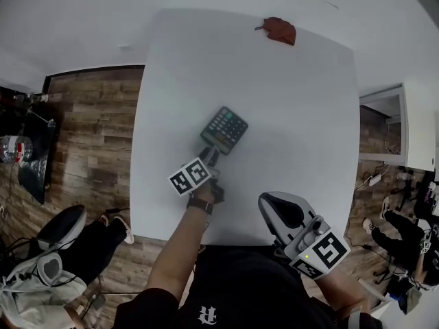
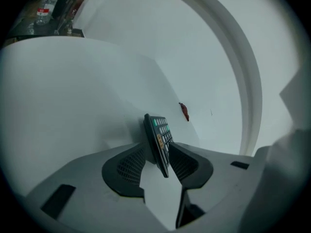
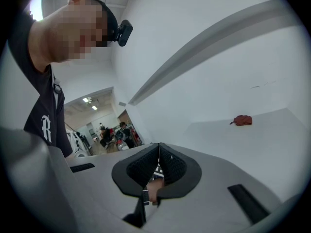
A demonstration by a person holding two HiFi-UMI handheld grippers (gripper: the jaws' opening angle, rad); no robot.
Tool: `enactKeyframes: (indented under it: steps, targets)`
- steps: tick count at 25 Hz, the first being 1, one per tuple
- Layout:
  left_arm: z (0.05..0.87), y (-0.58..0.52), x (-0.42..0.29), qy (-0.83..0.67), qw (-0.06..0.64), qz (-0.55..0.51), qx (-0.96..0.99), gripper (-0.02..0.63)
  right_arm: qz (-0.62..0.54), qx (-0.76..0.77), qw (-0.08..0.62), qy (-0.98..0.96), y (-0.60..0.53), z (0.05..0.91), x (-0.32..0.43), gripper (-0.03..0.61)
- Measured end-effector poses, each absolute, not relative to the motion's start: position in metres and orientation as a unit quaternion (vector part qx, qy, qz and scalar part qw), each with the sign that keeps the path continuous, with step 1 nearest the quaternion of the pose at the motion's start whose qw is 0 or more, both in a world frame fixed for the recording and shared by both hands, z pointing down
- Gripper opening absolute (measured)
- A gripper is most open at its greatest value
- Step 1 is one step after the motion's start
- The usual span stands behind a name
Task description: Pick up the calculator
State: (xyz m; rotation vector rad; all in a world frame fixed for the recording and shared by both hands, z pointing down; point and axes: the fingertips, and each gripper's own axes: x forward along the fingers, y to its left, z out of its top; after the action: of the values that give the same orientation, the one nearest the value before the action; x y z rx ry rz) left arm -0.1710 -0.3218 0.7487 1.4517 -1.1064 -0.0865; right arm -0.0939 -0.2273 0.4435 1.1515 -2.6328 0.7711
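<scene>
Head view, starting at the left: a water bottle (image 1: 14, 148) stands well to the left of the calculator (image 1: 224, 129), off the tabletop (image 1: 295, 101) and out over the wooden floor (image 1: 89, 136). The calculator lies flat and keys up near the middle of the white tabletop, turned at a slant. Right at the calculator's near end is the left gripper (image 1: 209, 157), held by a hand with a dark watch (image 1: 200, 204) on the wrist. Beyond the calculator and to its right, near the tabletop's far edge, lies a small reddish-brown crumpled thing (image 1: 278, 30), well apart from it. To the right of the calculator and closer to the person, the right gripper (image 1: 276, 210) hangs over the tabletop's near edge, well clear of the calculator.

The left gripper view shows that gripper's jaws standing wide apart with the calculator's near end between the dark ribbed pads (image 2: 130, 165). The calculator is far thinner than the gap. I cannot tell whether a pad brushes it, but the jaws are not clamped on it. The reddish thing shows small beyond the calculator.

In the right gripper view the jaws are pressed together, pad against pad, and the calculator is not in that picture. A person in a black shirt (image 3: 46, 123) fills the left side.
</scene>
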Motion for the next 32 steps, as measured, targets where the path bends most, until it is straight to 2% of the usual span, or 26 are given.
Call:
enactKeyframes:
  steps: [10, 15, 19, 32]
  targets:
    - [0.772, -0.333, -0.157, -0.473, 0.642, -0.047, 0.601, 0.128, 0.255, 0.403, 0.084, -0.875, -0.232, 0.447, -0.079, 0.014]
    - [0.773, -0.337, -0.154, -0.466, 0.644, -0.055, 0.604, 0.078, 0.257, 0.406, 0.085, -0.873, -0.234, 0.449, -0.073, 0.014]
    - [0.774, -0.337, -0.155, -0.464, 0.653, -0.071, 0.594, 0.062, 0.257, 0.406, 0.088, -0.873, -0.231, 0.450, -0.071, 0.014]
    - [0.752, -0.323, -0.159, -0.470, 0.636, -0.070, 0.608, 0.052, 0.250, 0.394, 0.085, -0.880, -0.219, 0.444, -0.070, 0.014]
